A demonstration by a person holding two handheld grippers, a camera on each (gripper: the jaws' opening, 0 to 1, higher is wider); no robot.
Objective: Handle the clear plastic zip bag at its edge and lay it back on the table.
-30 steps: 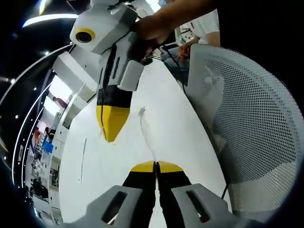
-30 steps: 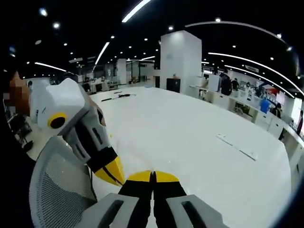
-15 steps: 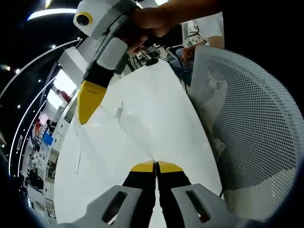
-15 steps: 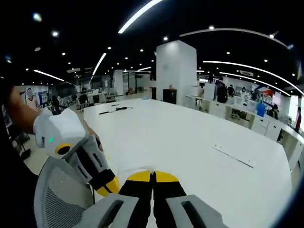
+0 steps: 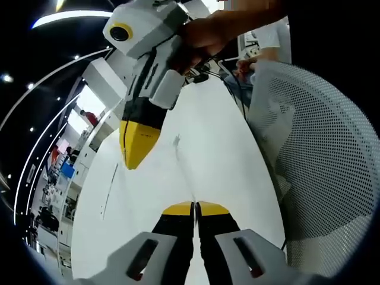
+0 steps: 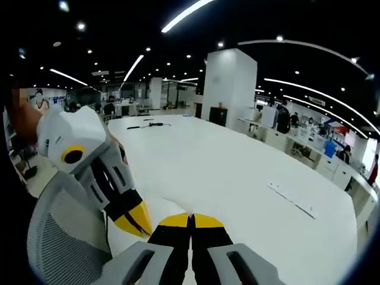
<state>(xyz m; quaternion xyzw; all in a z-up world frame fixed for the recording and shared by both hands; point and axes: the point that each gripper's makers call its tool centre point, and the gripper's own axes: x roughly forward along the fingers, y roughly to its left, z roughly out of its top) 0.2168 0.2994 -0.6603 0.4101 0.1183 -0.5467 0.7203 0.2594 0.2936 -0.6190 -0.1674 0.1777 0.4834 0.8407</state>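
Note:
The clear plastic zip bag (image 5: 181, 160) is almost invisible against the white table (image 5: 219, 130). One thin edge of it runs straight into my left gripper (image 5: 195, 207), which is shut on that edge. In the left gripper view, my right gripper (image 5: 136, 155) comes down from the upper left, its yellow jaws together just above the table. In the right gripper view, my right gripper (image 6: 190, 220) is shut, with a curved clear edge of the bag (image 6: 159, 205) just left of it. I cannot tell if it grips the bag. The left gripper (image 6: 135, 220) points in from the left.
A white mesh chair back (image 5: 320, 166) stands close on one side, the same chair (image 6: 62, 237) appearing low left in the right gripper view. A thin flat strip (image 6: 295, 199) and black cables (image 6: 148, 125) lie farther out on the table (image 6: 237, 172). A hand (image 5: 202, 38) holds the right gripper.
The right gripper swung up and away half a second ago, then came back down toward the left gripper. Both pairs of jaws have stayed shut throughout.

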